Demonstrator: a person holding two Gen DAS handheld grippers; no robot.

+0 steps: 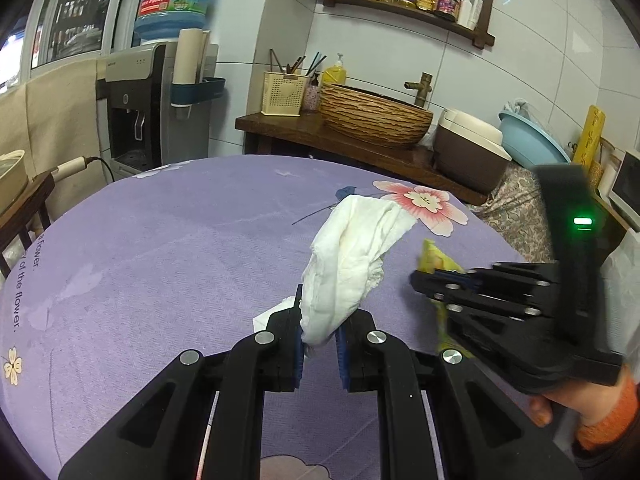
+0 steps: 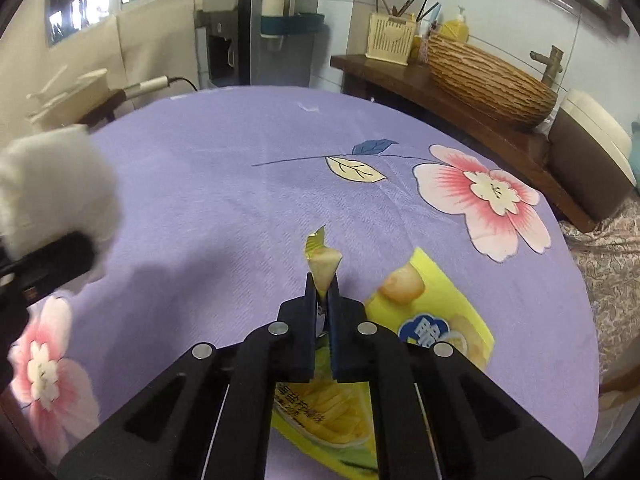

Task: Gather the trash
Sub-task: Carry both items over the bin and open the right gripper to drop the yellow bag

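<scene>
- Crumpled white tissue (image 1: 348, 260) is pinched at its lower end in the left tongs (image 1: 320, 346), raised over the purple floral worktop (image 1: 160, 248)
- Yellow snack wrapper (image 2: 436, 320) is clamped at a corner by the right tongs (image 2: 322, 300), hanging near the worktop's right edge

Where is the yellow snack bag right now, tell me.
The yellow snack bag hangs pinched in the right gripper above the purple tablecloth, right of the left gripper's white tissue.

Round table (image 2: 248, 168) under purple floral cloth (image 1: 168, 240)
</scene>
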